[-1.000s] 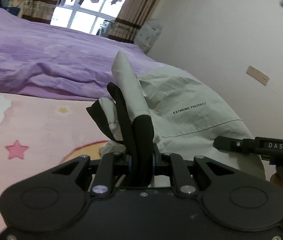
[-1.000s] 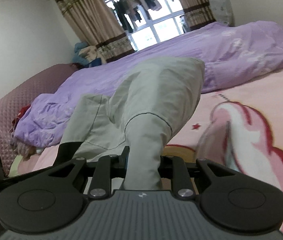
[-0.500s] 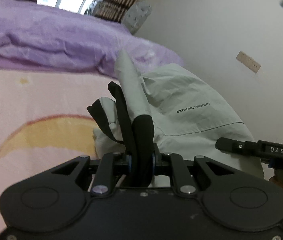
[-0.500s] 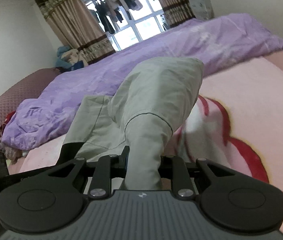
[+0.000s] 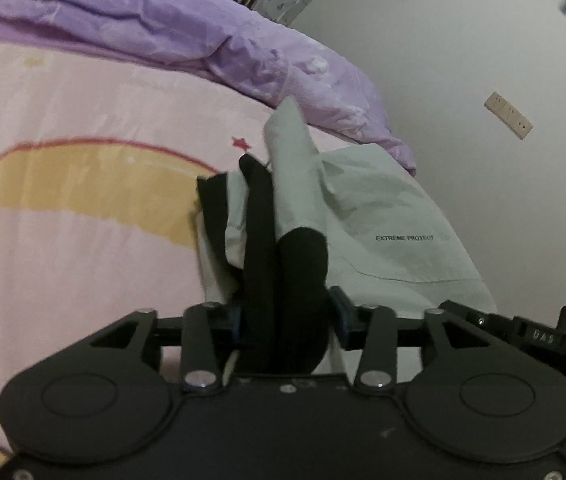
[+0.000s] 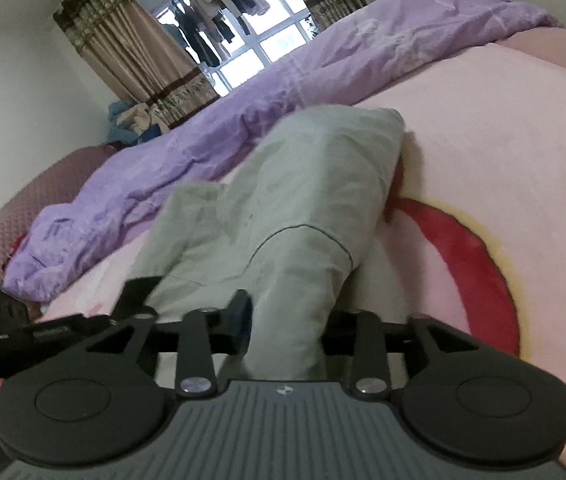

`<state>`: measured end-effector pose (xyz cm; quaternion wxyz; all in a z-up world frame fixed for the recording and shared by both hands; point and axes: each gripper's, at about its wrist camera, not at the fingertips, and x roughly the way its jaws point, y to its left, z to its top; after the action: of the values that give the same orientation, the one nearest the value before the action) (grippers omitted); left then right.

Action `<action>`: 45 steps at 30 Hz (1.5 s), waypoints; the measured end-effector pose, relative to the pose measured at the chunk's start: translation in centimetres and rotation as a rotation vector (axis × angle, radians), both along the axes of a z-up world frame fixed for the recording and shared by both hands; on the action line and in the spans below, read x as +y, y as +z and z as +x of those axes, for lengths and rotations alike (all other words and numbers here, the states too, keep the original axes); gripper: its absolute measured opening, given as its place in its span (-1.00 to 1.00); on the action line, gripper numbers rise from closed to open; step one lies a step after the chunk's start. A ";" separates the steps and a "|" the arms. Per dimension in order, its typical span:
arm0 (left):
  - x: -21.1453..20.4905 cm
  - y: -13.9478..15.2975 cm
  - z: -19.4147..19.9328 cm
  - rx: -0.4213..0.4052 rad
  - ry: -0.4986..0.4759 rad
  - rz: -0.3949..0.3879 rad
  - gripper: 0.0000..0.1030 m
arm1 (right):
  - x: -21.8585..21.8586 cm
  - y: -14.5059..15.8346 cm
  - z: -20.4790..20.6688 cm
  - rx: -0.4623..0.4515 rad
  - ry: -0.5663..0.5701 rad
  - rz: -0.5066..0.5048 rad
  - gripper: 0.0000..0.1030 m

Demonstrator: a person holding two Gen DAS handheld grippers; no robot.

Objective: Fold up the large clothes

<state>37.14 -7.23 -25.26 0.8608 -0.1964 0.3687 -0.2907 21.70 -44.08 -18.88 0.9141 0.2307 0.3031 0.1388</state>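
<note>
Left wrist view: left hand-held gripper (image 5: pixel 285 316) low over the bed (image 5: pixel 63 240), jaws opening, black-edged fold of the pale green jacket (image 5: pixel 379 216) between them, pads no longer seen pressing. Jacket spread on the pink bedsheet, nearer than the purple quilt (image 5: pixel 163 28). Right hand-held gripper (image 5: pixel 531 336) beside the jacket's right edge.

Right wrist view: right hand-held gripper (image 6: pixel 287 332) jaws opening, grey-green jacket (image 6: pixel 303 200) fold between them, draped forward toward the purple quilt (image 6: pixel 243 120).

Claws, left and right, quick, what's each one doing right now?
Left claw: opening, the jacket's black hem between its fingers.
Right claw: opening, grey jacket fabric between its fingers.
</note>
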 end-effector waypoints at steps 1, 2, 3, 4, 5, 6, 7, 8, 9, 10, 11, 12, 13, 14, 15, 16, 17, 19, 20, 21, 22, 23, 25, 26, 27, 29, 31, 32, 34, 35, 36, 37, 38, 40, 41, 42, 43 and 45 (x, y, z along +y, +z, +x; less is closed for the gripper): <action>0.3 -0.2 0.0 0.011 0.000 -0.022 0.02 | -0.1 -0.3 -0.1 0.003 -0.015 -0.015 0.26; 0.7 -0.2 0.0 0.028 0.003 -0.044 0.08 | -0.2 -0.5 -0.4 0.004 -0.039 -0.023 0.44; 1.1 0.1 -0.1 0.046 0.009 -0.056 0.16 | -0.2 -0.2 -0.6 0.005 -0.058 -0.030 0.45; 1.3 0.9 -0.6 0.049 0.023 -0.046 0.19 | -0.4 0.2 -0.9 -0.001 -0.077 -0.039 0.44; 1.4 2.0 -0.8 0.035 0.050 -0.016 0.40 | -0.5 1.0 -1.4 -0.012 -0.115 -0.059 0.39; 1.4 3.3 -1.2 -0.002 0.099 0.037 0.46 | -0.7 1.7 -2.0 -0.026 -0.156 -0.085 0.32; 1.4 4.5 -1.5 -0.049 0.137 0.070 0.48 | -0.7 2.8 -2.7 -0.054 -0.210 -0.122 0.10; 1.4 5.8 -2.0 -0.096 0.170 0.096 0.50 | -0.5 3.7 -3.3 -0.083 -0.253 -0.158 -0.23; 1.2 7.0 -2.6 -0.135 0.195 0.106 0.54 | 0.0 5.0 -4.1 -0.126 -0.297 -0.198 -0.41; 1.0 8.0 -3.1 -0.163 0.206 0.099 0.57 | 0.5 5.9 -4.7 -0.164 -0.328 -0.226 -0.50; 0.5 8.7 -3.6 -0.187 0.208 0.091 0.60 | 1.4 6.9 -5.3 -0.206 -0.352 -0.256 -0.50; -0.3 9.3 -4.1 -0.214 0.198 0.088 0.62 | 2.4 7.5 -5.7 -0.240 -0.368 -0.278 -0.50; -1.0 9.5 -4.5 -0.241 0.188 0.094 0.63 | 3.5 7.9 -6.1 -0.267 -0.385 -0.300 -0.50; -1.8 9.5 -5.2 -0.272 0.180 0.111 0.64 | 4.9 8.0 -6.3 -0.288 -0.400 -0.324 -0.50; -2.9 9.1 -5.8 -0.306 0.173 0.140 0.66 | 6.0 7.7 -6.3 -0.303 -0.402 -0.341 -0.49; -3.7 8.6 -6.2 -0.323 0.166 0.174 0.66 | 7.1 7.2 -6.0 -0.311 -0.398 -0.361 -0.49; -4.6 7.8 -6.2 -0.324 0.156 0.211 0.66 | 8.1 6.5 -5.3 -0.297 -0.387 -0.385 -0.49; -5.7 5.7 -5.7 -0.290 0.146 0.279 0.66 | 9.1 4.8 -4.0 -0.235 -0.362 -0.404 -0.49; -5.9 4.6 -5.2 -0.276 0.151 0.304 0.66 | 9.1 4.0 -3.4 -0.206 -0.362 -0.400 -0.50; -5.8 3.6 -5.2 -0.269 0.164 0.334 0.67 | 8.8 3.4 -3.2 -0.189 -0.373 -0.387 -0.51; -5.7 2.9 -5.1 -0.253 0.170 0.353 0.69 | 8.2 3.1 -3.5 -0.186 -0.376 -0.362 -0.56; -5.2 2.2 -4.9 -0.221 0.168 0.329 0.71 | 7.9 2.8 -3.7 -0.183 -0.372 -0.334 -0.61; -4.1 1.7 -3.8 -0.167 0.175 0.256 0.76 | 7.7 2.6 -3.8 -0.179 -0.371 -0.342 -0.66; -3.8 1.6 -3.4 -0.140 0.175 0.238 0.78 | 8.4 2.2 -3.6 -0.178 -0.366 -0.382 -0.66; -3.7 1.5 -3.4 -0.125 0.173 0.228 0.79 | 8.9 2.0 -3.5 -0.175 -0.365 -0.419 -0.66; -3.7 1.8 -4.0 -0.129 0.176 0.246 0.77 | 9.5 2.1 -3.0 -0.160 -0.363 -0.478 -0.66; -4.2 3.1 -4.9 -0.158 0.184 0.300 0.73 | 10.0 3.0 -3.0 -0.139 -0.358 -0.509 -0.65; -4.3 4.0 -5.5 -0.185 0.178 0.317 0.73 | 10.1 3.4 -3.6 -0.138 -0.359 -0.517 -0.64; -4.4 5.8 -7.0 -0.234 0.151 0.336 0.74 | 10.6 4.6 -5.1 -0.153 -0.367 -0.524 -0.54; -4.7 6.7 -7.6 -0.246 0.148 0.356 0.74 | 10.8 5.2 -5.6 -0.160 -0.360 -0.514 -0.51; -4.9 7.5 -8.3 -0.254 0.143 0.381 0.74 | 11.0 5.6 -6.2 -0.166 -0.351 -0.505 -0.51; -5.0 7.8 -8.7 -0.262 0.139 0.394 0.74 | 11.4 6.0 -6.9 -0.173 -0.344 -0.503 -0.50; -5.0 8.2 -9.5 -0.274 0.134 0.404 0.74 | 11.8 6.3 -7.6 -0.182 -0.338 -0.511 -0.50; -5.1 8.2 -10.8 -0.293 0.116 0.417 0.74 | 12.6 6.4 -8.5 -0.199 -0.328 -0.533 -0.50; -5.2 7.9 -11.3 -0.296 0.106 0.423 0.74 | 12.9 6.2 -8.9 -0.205 -0.325 -0.543 -0.50; -5.4 7.3 -11.5 -0.291 0.099 0.435 0.74 | 13.1 5.8 -8.9 -0.204 -0.325 -0.546 -0.50; -5.7 6.6 -11.6 -0.273 0.094 0.451 0.74 | 13.1 5.2 -8.8 -0.187 -0.326 -0.546 -0.50; -6.0 4.8 -11.4 -0.224 0.083 0.479 0.76 | 12.7 3.2 -7.6 -0.106 -0.323 -0.509 -0.50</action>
<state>25.73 -13.26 -20.47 0.9293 0.0313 0.3210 -0.1797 14.06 -31.37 -15.73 0.9673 0.0318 0.2395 -0.0768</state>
